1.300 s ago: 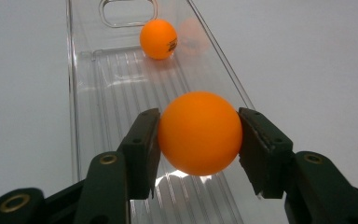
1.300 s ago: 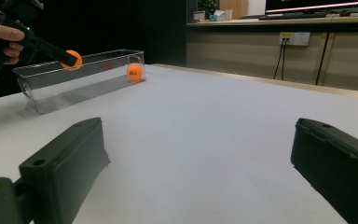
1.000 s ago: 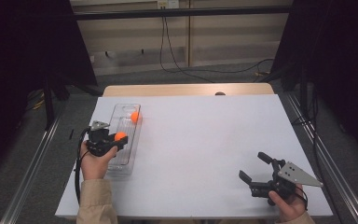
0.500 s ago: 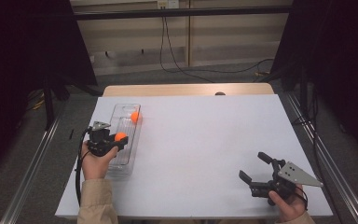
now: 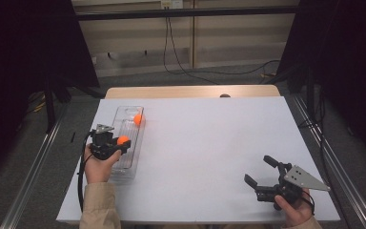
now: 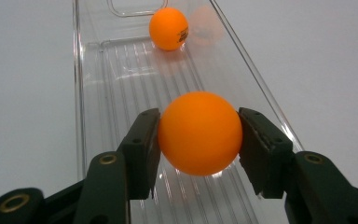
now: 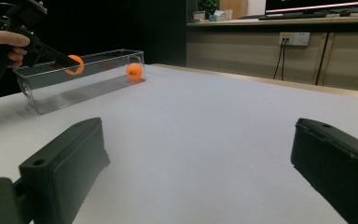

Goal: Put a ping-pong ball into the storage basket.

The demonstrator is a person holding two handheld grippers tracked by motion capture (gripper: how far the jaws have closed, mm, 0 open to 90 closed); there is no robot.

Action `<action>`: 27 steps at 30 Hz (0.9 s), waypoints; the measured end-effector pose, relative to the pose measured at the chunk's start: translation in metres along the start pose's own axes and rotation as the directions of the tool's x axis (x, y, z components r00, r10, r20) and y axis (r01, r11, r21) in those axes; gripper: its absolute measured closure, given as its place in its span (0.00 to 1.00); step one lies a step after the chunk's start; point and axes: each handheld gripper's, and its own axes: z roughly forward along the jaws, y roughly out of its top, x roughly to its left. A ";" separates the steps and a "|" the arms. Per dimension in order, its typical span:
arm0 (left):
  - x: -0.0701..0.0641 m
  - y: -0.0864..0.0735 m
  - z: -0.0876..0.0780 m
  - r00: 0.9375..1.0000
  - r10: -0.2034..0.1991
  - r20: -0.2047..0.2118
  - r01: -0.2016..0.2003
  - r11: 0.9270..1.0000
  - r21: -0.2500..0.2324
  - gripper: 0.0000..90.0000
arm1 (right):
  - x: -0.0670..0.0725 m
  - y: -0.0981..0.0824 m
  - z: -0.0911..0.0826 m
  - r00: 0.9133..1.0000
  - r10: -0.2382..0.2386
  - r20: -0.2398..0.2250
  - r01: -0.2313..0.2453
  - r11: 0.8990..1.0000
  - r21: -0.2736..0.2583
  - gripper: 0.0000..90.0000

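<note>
Left gripper [image 5: 116, 144] pinched orange ball [image 6: 199, 133] from both sides, so ball could not roll off. Ball hung above clear tray [image 5: 134, 162] at table's left side, likely about to be dropped in or just lifted out. Second orange ball [image 5: 137, 119] lay at tray's far end. Right gripper [image 5: 263, 175] rested near table's right front corner, jaws spread wide, nothing between them, likely waiting.

A white table [image 5: 209, 143] carried one clear plastic tray [image 5: 125, 164] near its left edge. The tray (long, narrow) lay lengthwise.
</note>
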 end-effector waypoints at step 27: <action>-0.001 0.001 -0.005 1.000 -0.018 -0.009 0.018 1.000 -0.025 0.46 | 0.000 0.000 0.000 1.000 0.000 -0.001 0.000 1.000 0.000 0.03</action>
